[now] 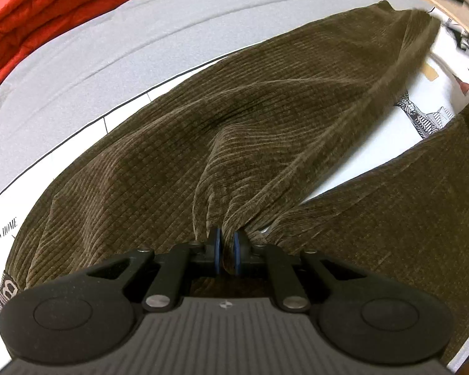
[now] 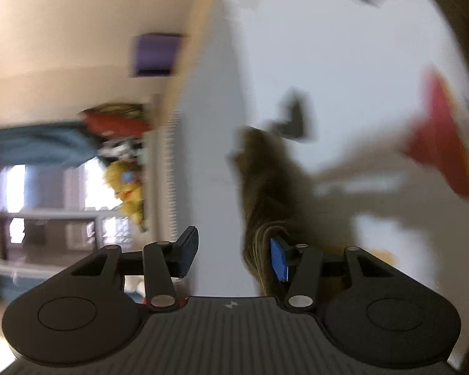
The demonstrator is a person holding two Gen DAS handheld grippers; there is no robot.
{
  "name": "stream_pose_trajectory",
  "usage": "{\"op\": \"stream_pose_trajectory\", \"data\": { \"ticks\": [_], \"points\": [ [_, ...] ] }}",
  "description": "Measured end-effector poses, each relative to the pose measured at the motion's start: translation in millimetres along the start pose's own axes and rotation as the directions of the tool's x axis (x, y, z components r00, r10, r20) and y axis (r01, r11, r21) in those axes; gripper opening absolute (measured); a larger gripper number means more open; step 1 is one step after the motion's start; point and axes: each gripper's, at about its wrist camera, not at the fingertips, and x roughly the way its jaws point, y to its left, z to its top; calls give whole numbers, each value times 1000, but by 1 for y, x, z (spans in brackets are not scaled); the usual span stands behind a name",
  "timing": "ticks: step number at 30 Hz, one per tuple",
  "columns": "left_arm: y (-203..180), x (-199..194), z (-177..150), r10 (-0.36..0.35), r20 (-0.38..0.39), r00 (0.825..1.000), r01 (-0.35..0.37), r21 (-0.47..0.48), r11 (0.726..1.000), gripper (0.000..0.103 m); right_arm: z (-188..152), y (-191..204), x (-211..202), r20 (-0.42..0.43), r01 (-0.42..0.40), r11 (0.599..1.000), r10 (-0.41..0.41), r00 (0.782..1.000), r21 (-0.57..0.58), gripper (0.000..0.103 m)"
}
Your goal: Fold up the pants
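Note:
Brown corduroy pants (image 1: 234, 131) lie spread on a white printed sheet (image 1: 375, 150), one leg running to the far right, another part at the lower right. My left gripper (image 1: 227, 250) is shut on a bunched fold of the pants, which pulls up into the blue pads. In the blurred right wrist view, my right gripper (image 2: 234, 256) is open, with its jaws wide apart. A strip of the pants (image 2: 265, 193) hangs against the right blue pad (image 2: 279, 262) without being pinched.
A folded red quilt (image 1: 56, 9) lies at the far left on the grey bed cover (image 1: 172, 25). The right wrist view is tilted and blurred: a wall, a yellow toy (image 2: 128, 187), a purple box (image 2: 156, 53) and a window.

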Motion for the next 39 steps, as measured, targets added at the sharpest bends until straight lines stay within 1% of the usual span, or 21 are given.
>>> {"op": "stream_pose_trajectory", "data": {
  "ticks": [1,3,5,7,12,14,16,19,21,22,24,25,27,29,31,32,33,35,36,38,39],
  "points": [
    [0,0,0,6,-1,1000,-6,4,1000,9,1,16,-4,10,-26,996,27,1000,-89,51],
    [0,0,0,1,-5,1000,-1,8,1000,9,3,41,-19,85,-11,959,37,996,-284,46],
    [0,-2,0,-8,-5,1000,8,13,1000,9,10,46,-26,131,61,932,-14,991,-357,46],
    [-1,-5,0,-12,-4,1000,12,23,1000,10,22,35,-21,121,199,915,-167,979,-350,46],
    [-3,-5,0,-6,-4,1000,6,30,1000,10,43,-13,-29,83,331,933,-321,943,-143,48],
    [-5,-5,0,0,-3,1000,0,34,999,11,40,-21,-30,73,349,930,-342,937,-116,51],
    [-7,-3,0,7,-6,1000,-7,37,999,11,37,-22,-25,28,298,948,-297,955,-108,56],
    [-7,-3,0,11,-7,1000,-11,38,999,11,26,-28,-13,-105,135,991,-136,985,-9,59],
    [-8,-3,0,15,-6,1000,-14,42,999,11,21,-29,-8,-116,74,997,-70,991,34,62],
    [-9,-3,-1,16,-6,1000,-15,45,999,11,19,-28,-6,-114,62,997,-57,992,41,69],
    [-10,-3,-2,18,-4,1000,-18,53,998,11,17,-29,-1,-113,56,996,-48,992,71,72],
    [-9,-3,-2,18,-3,1000,-18,54,998,11,17,-32,3,-106,41,994,-30,994,98,70],
    [-8,-3,-1,16,-2,1000,-16,50,999,11,21,-32,12,-89,20,993,-9,996,120,57],
    [-7,-3,-1,12,3,1000,-12,45,999,11,25,-27,15,-44,49,995,-45,998,91,23],
    [-6,-4,0,3,11,1000,-3,45,999,11,28,-14,14,30,74,997,-75,997,11,11],
    [-6,-5,0,-8,17,1000,7,45,999,11,31,-1,11,59,81,994,-77,995,-77,9],
    [-6,-7,1,-22,22,1000,21,45,999,11,32,17,6,95,92,977,-75,993,-194,6],
    [-6,-10,1,-66,29,997,64,50,997,10,32,53,-8,191,134,892,-54,980,-432,0],
    [-7,-11,1,-74,28,997,73,57,996,10,32,65,-14,247,192,839,-71,966,-509,0],
    [-7,-12,0,-85,24,996,83,75,994,10,36,71,-21,366,365,749,-175,914,-554,0],
    [-7,-12,-1,-92,20,996,90,81,993,10,42,66,-20,385,434,714,-244,890,-550,0]
  ]
}}
